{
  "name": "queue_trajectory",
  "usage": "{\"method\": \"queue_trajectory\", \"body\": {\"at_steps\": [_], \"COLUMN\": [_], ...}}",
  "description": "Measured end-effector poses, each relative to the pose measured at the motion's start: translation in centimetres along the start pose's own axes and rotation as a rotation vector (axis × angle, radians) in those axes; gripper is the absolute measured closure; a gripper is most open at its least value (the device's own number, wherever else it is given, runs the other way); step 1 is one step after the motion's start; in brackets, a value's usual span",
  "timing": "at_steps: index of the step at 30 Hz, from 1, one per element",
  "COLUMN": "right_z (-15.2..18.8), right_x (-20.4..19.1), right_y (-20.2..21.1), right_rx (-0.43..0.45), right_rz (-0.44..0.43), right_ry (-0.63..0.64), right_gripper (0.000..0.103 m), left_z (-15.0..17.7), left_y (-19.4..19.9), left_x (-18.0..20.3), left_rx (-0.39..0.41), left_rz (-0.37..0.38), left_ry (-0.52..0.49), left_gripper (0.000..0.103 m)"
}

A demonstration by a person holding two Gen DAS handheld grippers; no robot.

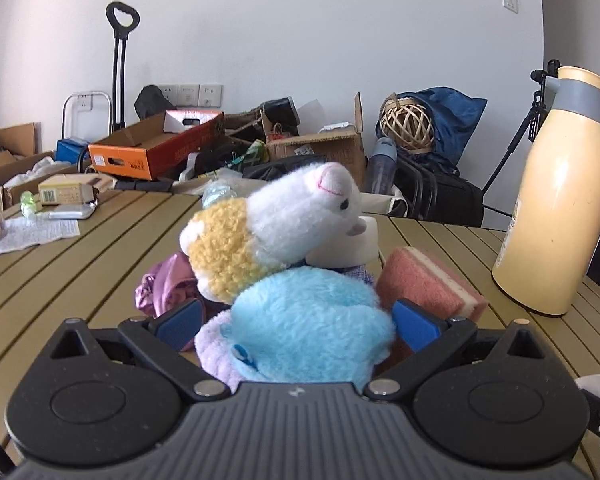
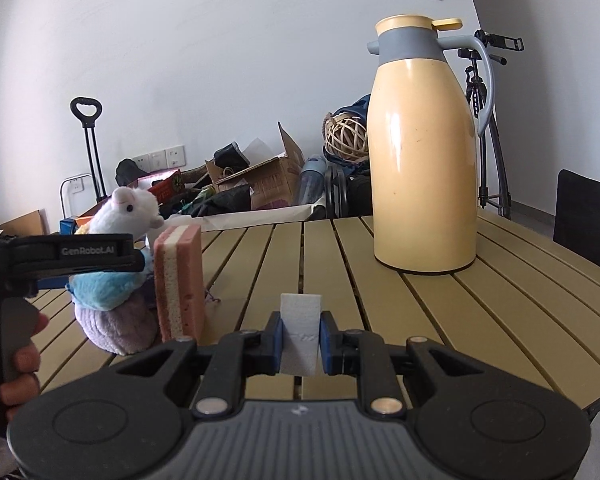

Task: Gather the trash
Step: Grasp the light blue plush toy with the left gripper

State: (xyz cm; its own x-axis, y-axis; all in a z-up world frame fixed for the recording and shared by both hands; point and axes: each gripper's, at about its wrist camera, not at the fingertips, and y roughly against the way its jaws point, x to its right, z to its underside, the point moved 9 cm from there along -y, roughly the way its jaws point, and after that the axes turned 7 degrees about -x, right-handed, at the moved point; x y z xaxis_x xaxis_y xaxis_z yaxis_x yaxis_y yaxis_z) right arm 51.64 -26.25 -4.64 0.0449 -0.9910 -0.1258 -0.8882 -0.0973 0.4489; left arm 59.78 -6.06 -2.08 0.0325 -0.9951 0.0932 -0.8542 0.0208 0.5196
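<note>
While plush toy (image 1: 300, 300) hides table behind: left tool (image 1: 300, 322) wide around it, right tool (image 2: 300, 340) clamped on white foam piece (image 2: 301, 330).

Fuzzy plush toy (image 1: 300, 320), glossy plastic jug (image 2: 424, 160), matt slatted tbl (image 2: 480, 320).

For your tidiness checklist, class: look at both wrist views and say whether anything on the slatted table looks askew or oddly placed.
The pink sponge stands on its edge against the plush toy instead of lying flat. The toy itself is tipped, head craned sideways, between the left gripper fingers. The yellow jug stands upright, nothing spilled.
</note>
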Motion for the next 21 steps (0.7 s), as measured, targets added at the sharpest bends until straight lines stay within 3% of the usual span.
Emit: {"method": "queue_trajectory", "body": {"at_steps": [6, 12, 21], "right_z": [0.0, 0.0, -0.2], "right_x": [0.1, 0.2, 0.0], "right_y": [0.1, 0.2, 0.4], "right_rx": [-0.003, -0.002, 0.01], "right_rz": [-0.001, -0.002, -0.014], "right_ry": [-0.007, -0.011, -0.009], "right_gripper": [0.085, 0.085, 0.085], "left_z": [0.4, 0.7, 0.4], "left_y": [-0.6, -0.8, 1.2], "left_x": [0.9, 1.1, 1.1], "left_rx": [0.011, 0.006, 0.061], "left_rz": [-0.022, -0.023, -0.017], "left_ry": [-0.037, -0.043, -0.054], "left_gripper": [0.0, 0.021, 0.025]}}
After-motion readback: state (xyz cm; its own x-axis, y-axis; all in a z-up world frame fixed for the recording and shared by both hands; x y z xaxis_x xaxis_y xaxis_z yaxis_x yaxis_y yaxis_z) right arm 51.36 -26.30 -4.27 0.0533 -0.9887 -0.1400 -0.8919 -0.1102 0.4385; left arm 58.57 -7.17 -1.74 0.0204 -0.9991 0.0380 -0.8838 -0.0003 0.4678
